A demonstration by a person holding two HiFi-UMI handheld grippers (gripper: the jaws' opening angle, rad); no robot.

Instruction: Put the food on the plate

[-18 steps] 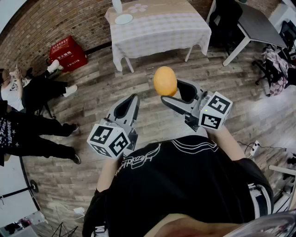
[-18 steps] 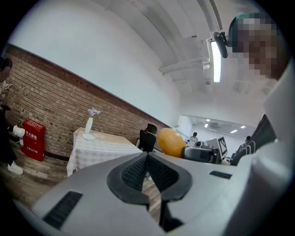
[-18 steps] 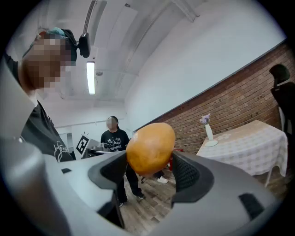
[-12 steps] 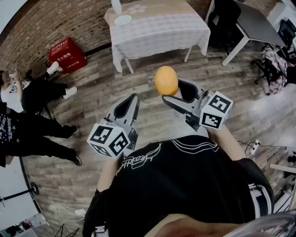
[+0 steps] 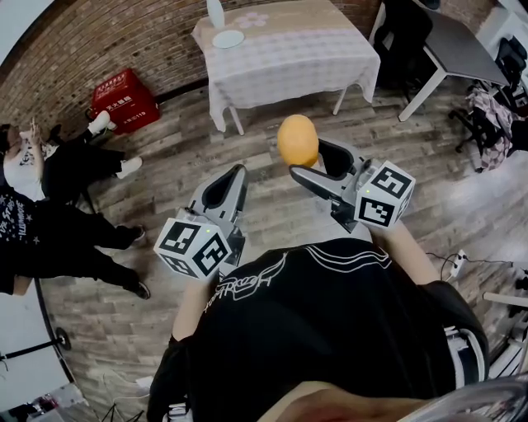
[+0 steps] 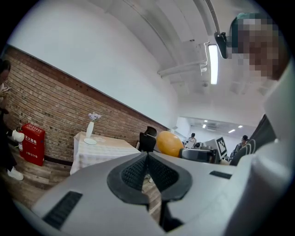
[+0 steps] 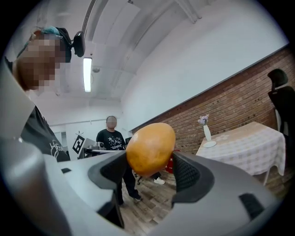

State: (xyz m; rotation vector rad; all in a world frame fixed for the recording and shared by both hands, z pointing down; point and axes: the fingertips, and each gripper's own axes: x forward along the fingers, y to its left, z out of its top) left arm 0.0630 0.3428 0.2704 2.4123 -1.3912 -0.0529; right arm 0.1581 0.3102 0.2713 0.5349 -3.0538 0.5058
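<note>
Left gripper [image 5: 238, 171]: jaws closed on each other, nothing between. Right gripper [image 5: 307, 158]: clamped on the orange egg-shaped food [image 5: 297, 140], pinched at the jaw tips, above the wood floor [image 5: 165, 165]. Plate [image 5: 228, 39] well ahead on the clothed table [image 5: 289, 58], beside a white vase [image 5: 215, 11].

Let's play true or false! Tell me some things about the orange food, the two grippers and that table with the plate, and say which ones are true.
1. The right gripper grips the orange food between its jaws. True.
2. The left gripper holds food too. False: its jaws are shut together with nothing between them.
3. The orange food lies on the plate. False: it is up in the right gripper, and the plate is over on the table.
4. A vase stands beside the plate. True.
5. The box on the floor is blue. False: it is red.
</note>
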